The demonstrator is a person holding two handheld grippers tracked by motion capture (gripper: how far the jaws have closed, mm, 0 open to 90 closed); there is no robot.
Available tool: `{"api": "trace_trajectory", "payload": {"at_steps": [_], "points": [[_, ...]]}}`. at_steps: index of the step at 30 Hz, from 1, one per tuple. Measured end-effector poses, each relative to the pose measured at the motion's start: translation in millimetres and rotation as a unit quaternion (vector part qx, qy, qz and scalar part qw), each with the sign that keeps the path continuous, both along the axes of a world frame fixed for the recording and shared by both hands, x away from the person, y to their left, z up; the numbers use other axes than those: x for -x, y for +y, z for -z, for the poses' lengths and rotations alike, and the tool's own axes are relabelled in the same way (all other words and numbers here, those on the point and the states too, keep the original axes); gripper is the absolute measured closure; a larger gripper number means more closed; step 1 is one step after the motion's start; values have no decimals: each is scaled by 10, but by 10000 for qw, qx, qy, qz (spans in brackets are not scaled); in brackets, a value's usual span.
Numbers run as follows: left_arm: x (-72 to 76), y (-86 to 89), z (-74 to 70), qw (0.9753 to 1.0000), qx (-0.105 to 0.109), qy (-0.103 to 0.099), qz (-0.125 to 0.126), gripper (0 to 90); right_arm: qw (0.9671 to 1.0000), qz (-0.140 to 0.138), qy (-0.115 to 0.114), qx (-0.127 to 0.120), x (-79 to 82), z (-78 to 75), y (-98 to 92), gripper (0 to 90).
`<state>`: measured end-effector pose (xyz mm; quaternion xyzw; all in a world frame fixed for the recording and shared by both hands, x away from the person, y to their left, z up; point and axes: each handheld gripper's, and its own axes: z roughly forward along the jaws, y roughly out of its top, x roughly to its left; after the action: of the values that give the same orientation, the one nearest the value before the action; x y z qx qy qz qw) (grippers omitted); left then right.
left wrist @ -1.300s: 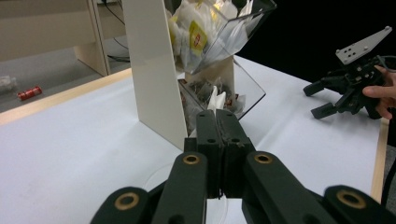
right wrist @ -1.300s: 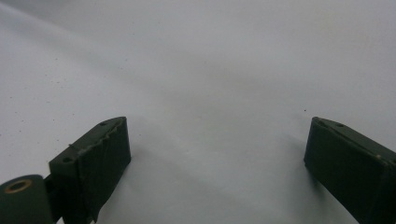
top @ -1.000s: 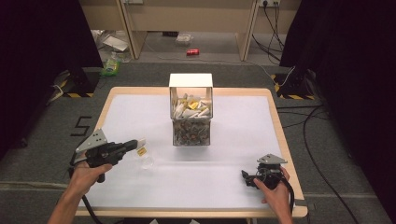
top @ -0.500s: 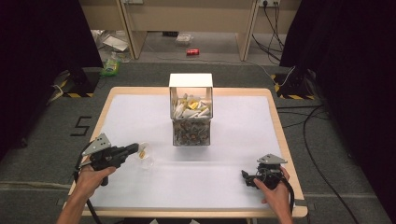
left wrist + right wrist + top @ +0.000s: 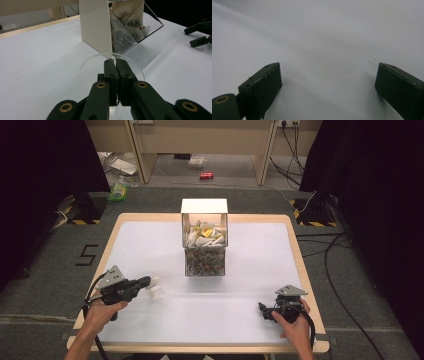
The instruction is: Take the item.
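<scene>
Left hand-held gripper [image 5: 115, 61] pinched on clear cup [image 5: 86, 68] rim, cup barely visible, right hand-held gripper [image 5: 328, 77] wide, empty

A clear cup [image 5: 156, 290] stands on the table [image 5: 250, 245], left and before the box [image 5: 204, 240] at its middle.

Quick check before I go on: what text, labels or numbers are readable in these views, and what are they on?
"5": dark figure marked on the grey floor, left of the table.
Red can on the floor behind the table: print too small to read.
Tea bags in the clear box: tags too blurred to read.
Left gripper, right gripper, glass cup: no markings.
</scene>
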<state>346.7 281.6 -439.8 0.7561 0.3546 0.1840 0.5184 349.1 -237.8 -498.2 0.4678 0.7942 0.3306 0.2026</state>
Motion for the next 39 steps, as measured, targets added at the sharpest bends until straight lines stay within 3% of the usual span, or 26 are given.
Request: {"api": "trace_trajectory", "payload": {"at_steps": [6, 19, 30, 34, 39], "points": [[-9, -11, 0, 10000, 54, 36, 36, 792, 10000, 1, 1, -1, 0, 0, 0, 76], [2, -12, -78, 9996, 278, 58, 77, 555, 10000, 0, 1, -2, 0, 0, 0, 76], [-5, 29, -111, 9996, 208, 206, 32, 337, 10000, 0, 1, -2, 0, 0, 0, 76], [18, 58, -110, 9996, 167, 194, -105, 187, 10000, 1, -1, 0, 0, 0, 0, 76], [50, 131, -102, 9995, 206, 147, -168, 163, 10000, 0, 1, 0, 0, 0, 0, 76]]}}
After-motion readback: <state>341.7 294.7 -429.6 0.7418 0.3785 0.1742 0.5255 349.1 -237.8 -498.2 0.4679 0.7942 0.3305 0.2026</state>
